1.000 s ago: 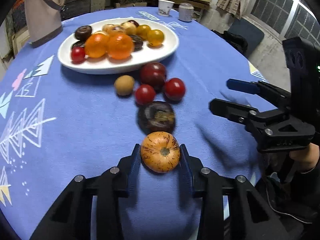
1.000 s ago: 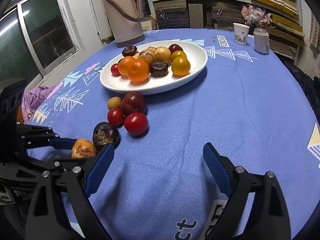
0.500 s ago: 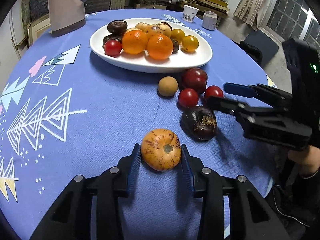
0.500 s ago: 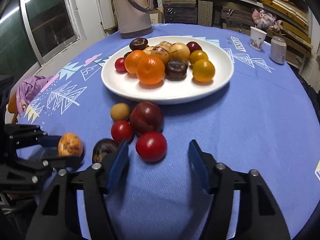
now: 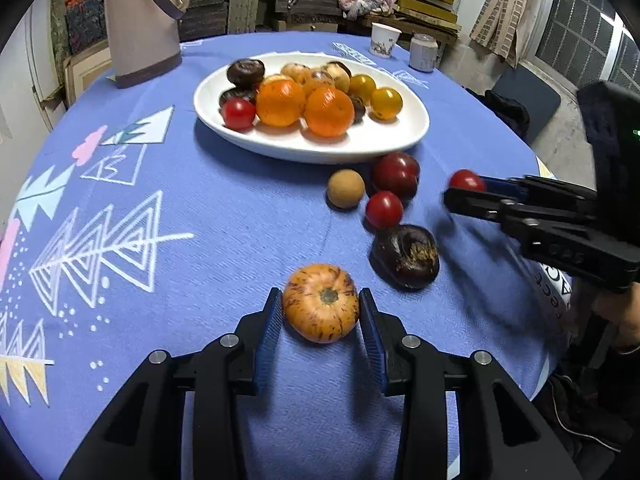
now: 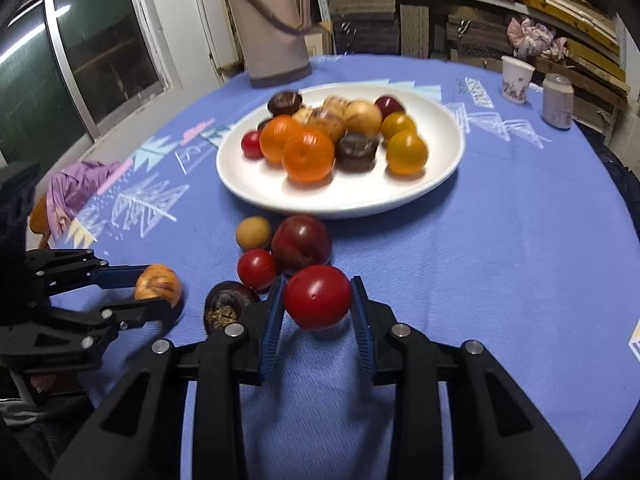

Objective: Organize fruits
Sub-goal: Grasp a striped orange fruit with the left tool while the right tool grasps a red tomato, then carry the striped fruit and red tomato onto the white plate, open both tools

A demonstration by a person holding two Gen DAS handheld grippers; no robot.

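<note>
My left gripper [image 5: 320, 320] is shut on an orange speckled fruit [image 5: 320, 302] and holds it over the blue tablecloth; the fruit also shows in the right wrist view [image 6: 157, 286]. My right gripper [image 6: 318, 312] is shut on a red tomato [image 6: 318, 297], which shows between its fingers in the left wrist view [image 5: 466, 180]. A white plate [image 5: 372, 144] at the back holds several fruits: oranges, yellow, dark and red ones. In front of the plate lie a tan round fruit [image 5: 346, 189], a dark red plum [image 5: 396, 172], a small red tomato [image 5: 384, 209] and a dark wrinkled fruit [image 5: 405, 256].
A beige thermos jug [image 5: 140, 24] stands at the back left. A paper cup [image 5: 385, 39] and a can [image 5: 424, 52] stand at the table's far edge. The round table's edge curves close on the right. A purple cloth [image 6: 76, 184] lies beyond the left edge.
My right gripper has closed on the red tomato and lifted it away from the other loose fruits. My left gripper has kept the speckled fruit and moved left and forward.
</note>
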